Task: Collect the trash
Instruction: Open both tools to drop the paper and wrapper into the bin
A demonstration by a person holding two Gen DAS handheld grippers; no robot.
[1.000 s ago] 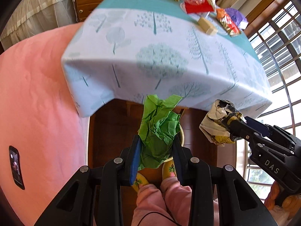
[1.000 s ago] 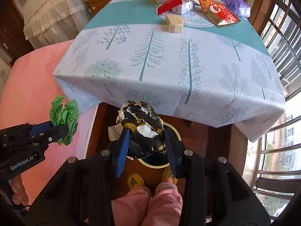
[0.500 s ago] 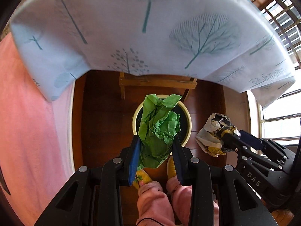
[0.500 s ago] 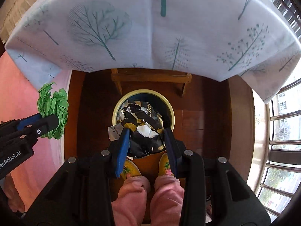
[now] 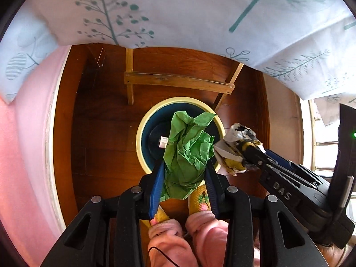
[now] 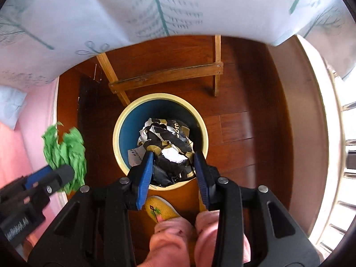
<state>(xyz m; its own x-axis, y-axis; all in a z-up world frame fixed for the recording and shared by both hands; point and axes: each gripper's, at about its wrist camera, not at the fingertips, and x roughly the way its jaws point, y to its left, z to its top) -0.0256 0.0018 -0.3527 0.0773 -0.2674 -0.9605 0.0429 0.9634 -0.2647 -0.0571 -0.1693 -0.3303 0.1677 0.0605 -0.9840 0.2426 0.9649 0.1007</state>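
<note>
I hold both loads over the round cream-rimmed bin (image 6: 122, 120): left gripper (image 5: 185, 179) clamps crumpled green paper (image 5: 189, 149), right gripper (image 6: 174, 166) clamps a torn black wrapper (image 6: 169, 151).

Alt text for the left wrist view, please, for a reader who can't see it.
The left gripper holds crumpled green paper in its jaws above a round cream-rimmed bin on a wooden floor. At right, the right gripper holds a black, white and gold wrapper; a tree-print tablecloth hangs above.
</note>
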